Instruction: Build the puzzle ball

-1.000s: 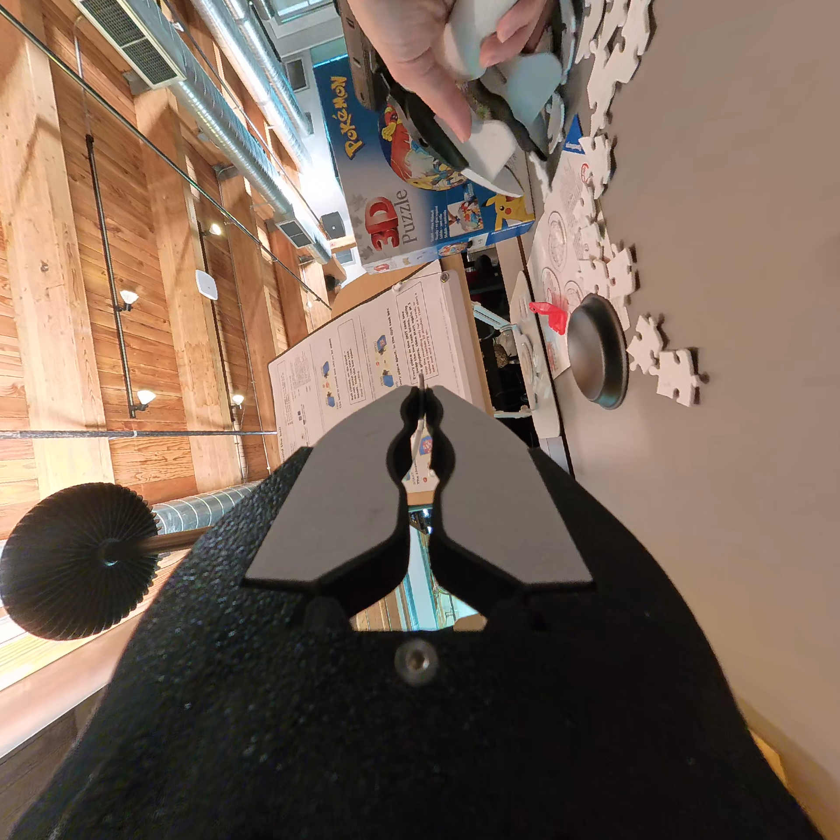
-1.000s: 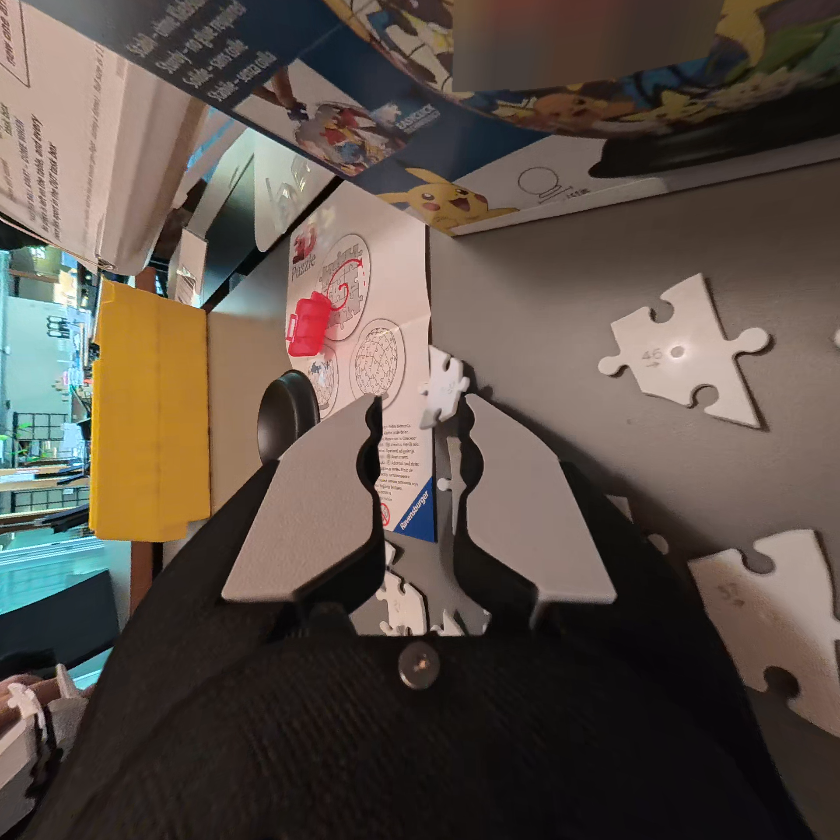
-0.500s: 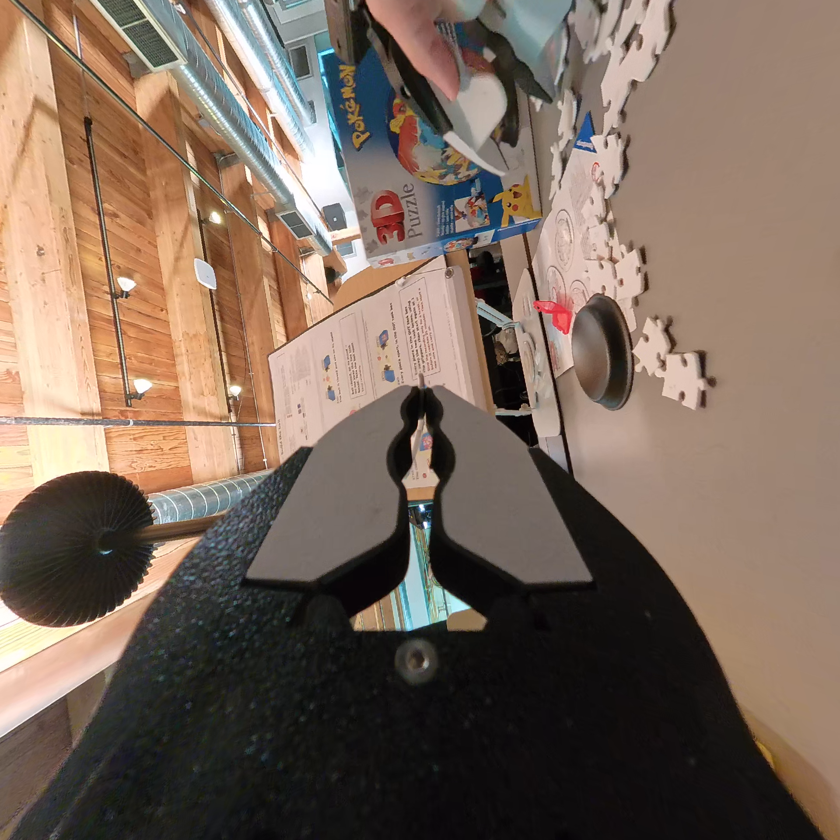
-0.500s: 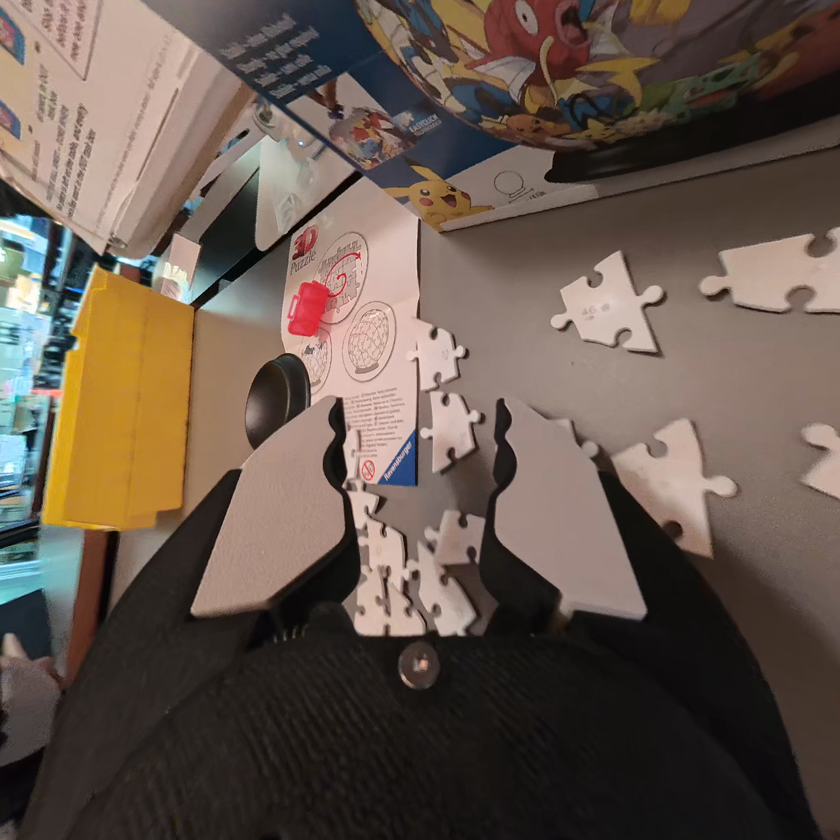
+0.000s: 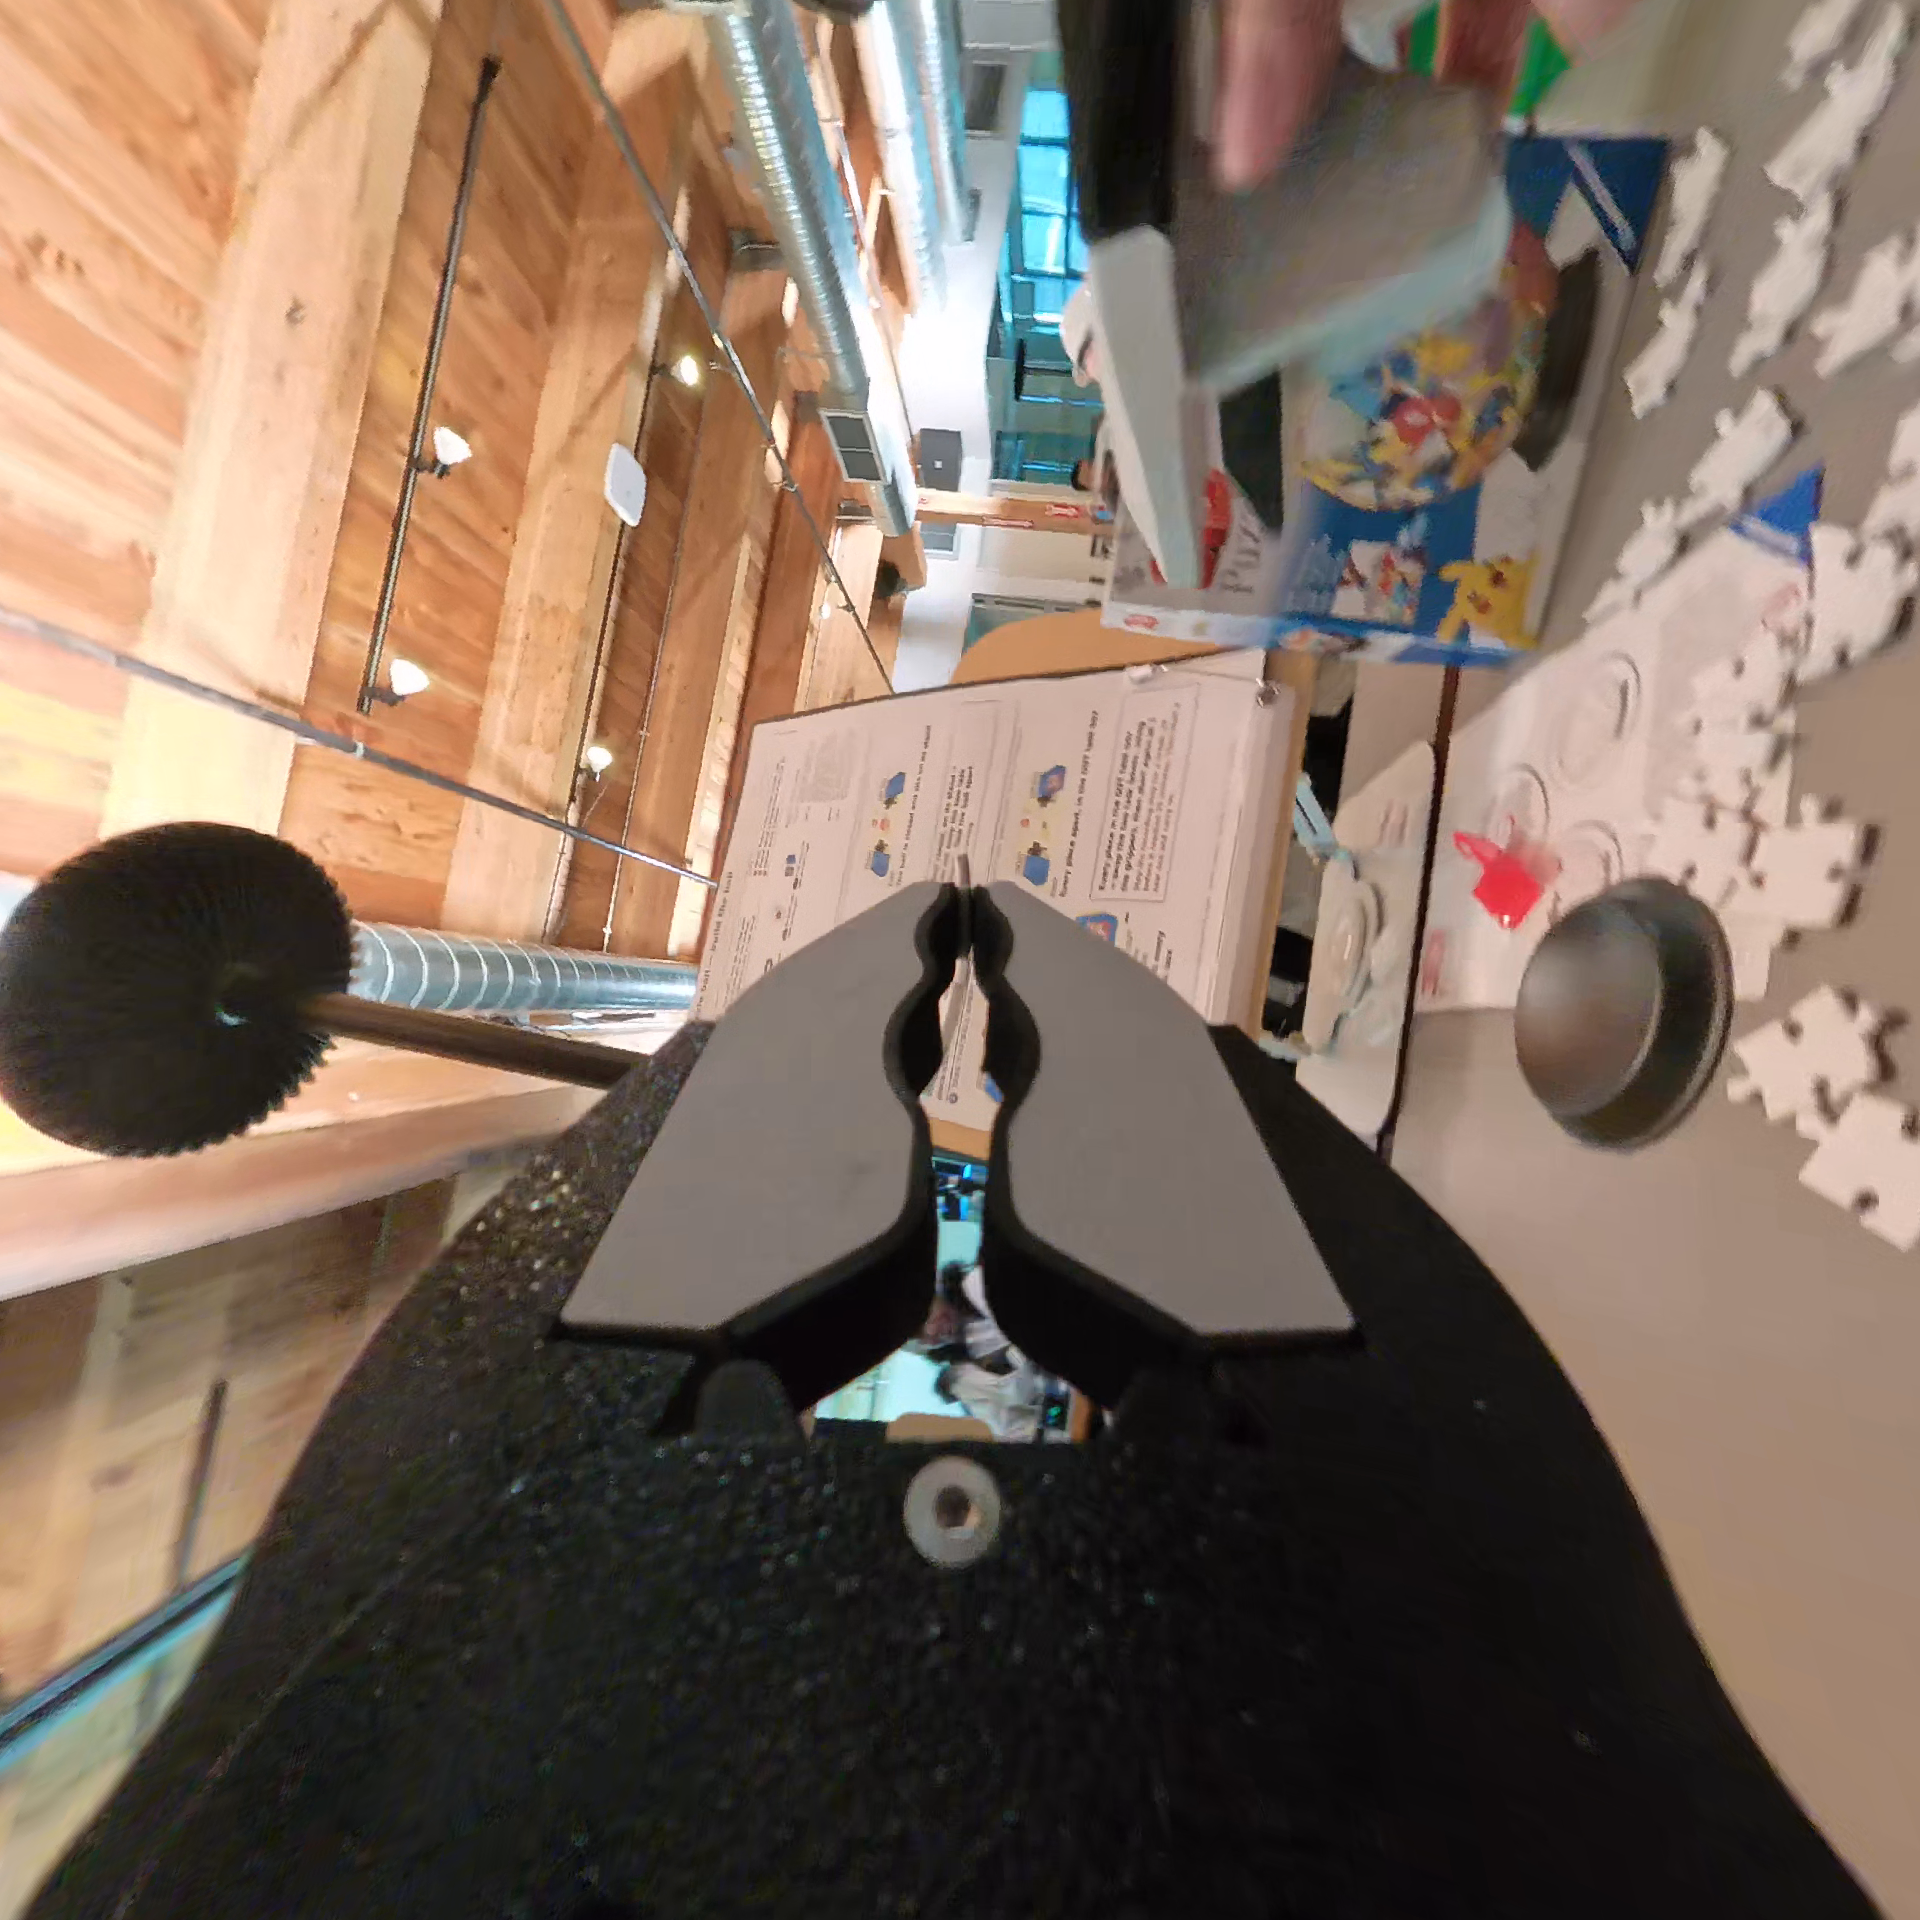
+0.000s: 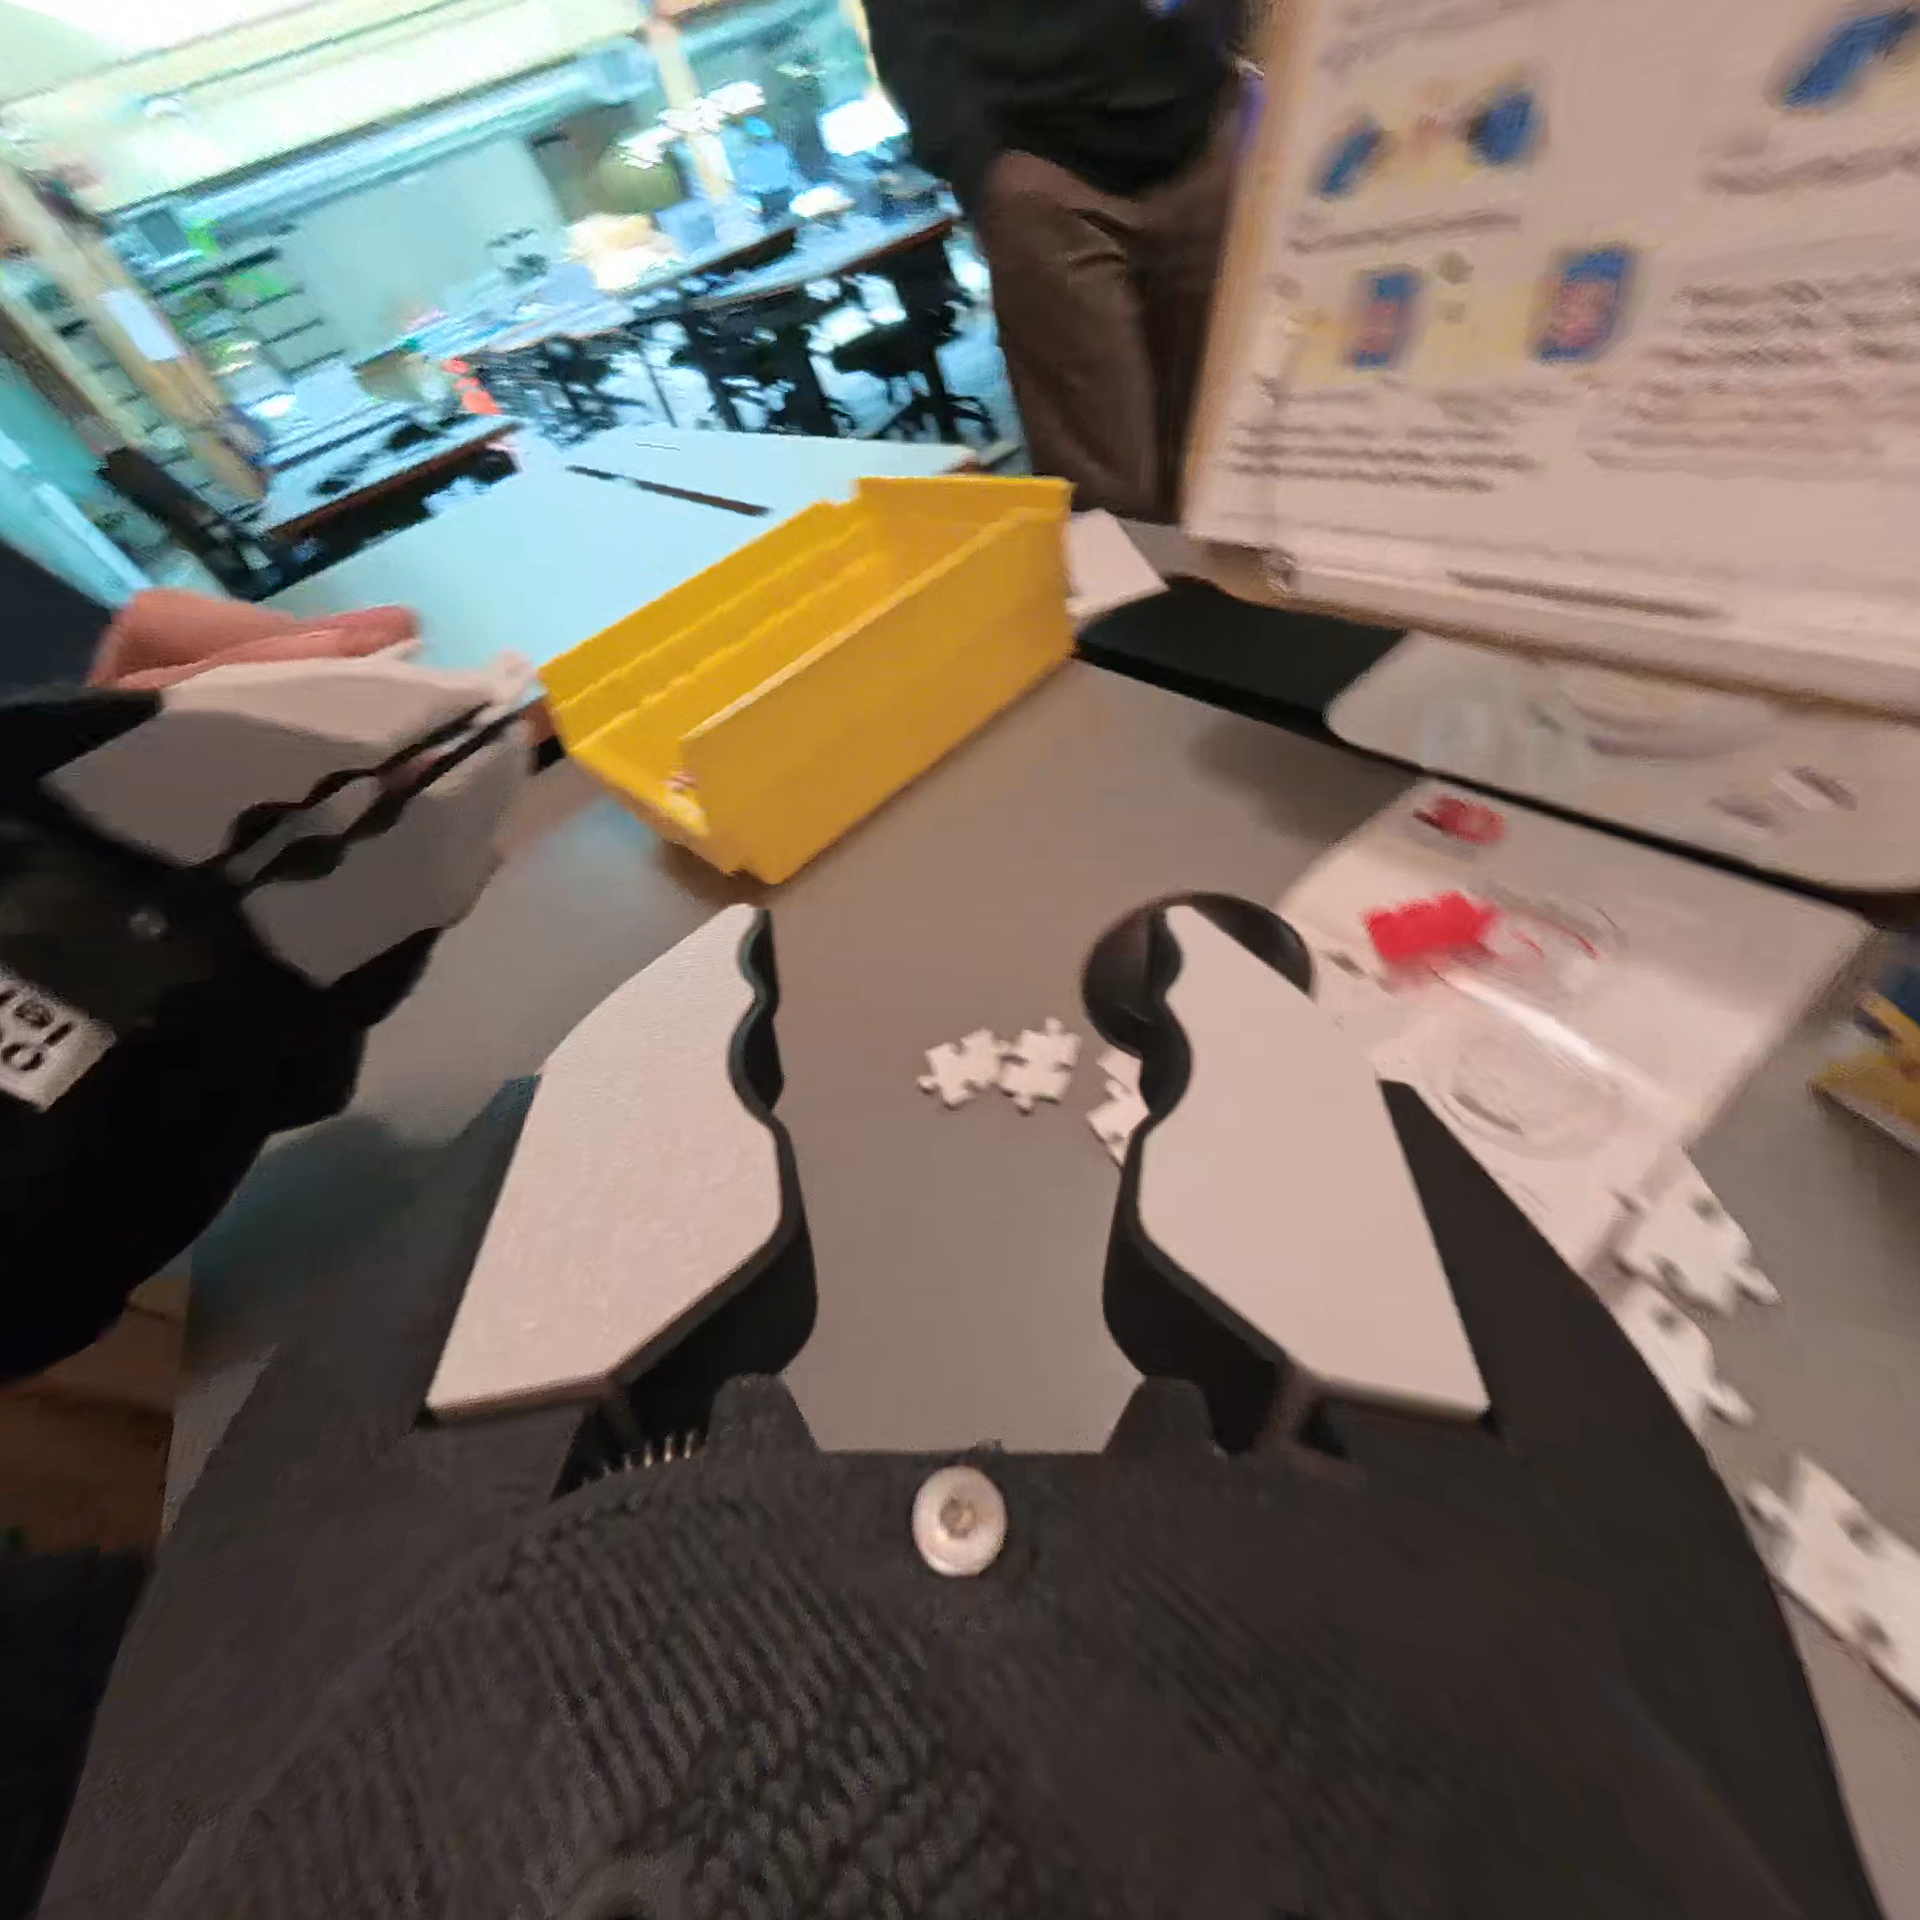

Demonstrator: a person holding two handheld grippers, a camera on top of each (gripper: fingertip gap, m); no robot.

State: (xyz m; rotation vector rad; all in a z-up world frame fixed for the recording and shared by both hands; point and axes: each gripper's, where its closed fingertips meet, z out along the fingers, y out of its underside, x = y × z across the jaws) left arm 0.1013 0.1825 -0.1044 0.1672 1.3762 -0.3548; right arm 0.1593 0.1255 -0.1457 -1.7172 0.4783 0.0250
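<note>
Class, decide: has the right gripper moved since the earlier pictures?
Yes. The right gripper has swung up off the puzzle pieces, levelling out until the yellow bin lies ahead.

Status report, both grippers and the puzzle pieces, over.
Left gripper shut on a thin puzzle piece. Right gripper open, empty, above table. Loose pieces ahead of it, beside black stand. Nothing in the way.

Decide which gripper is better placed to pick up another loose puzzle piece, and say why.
Right, probably. The right gripper is open and empty, aimed at loose white pieces on the table; the left gripper is shut on a thin piece, raised.
</note>
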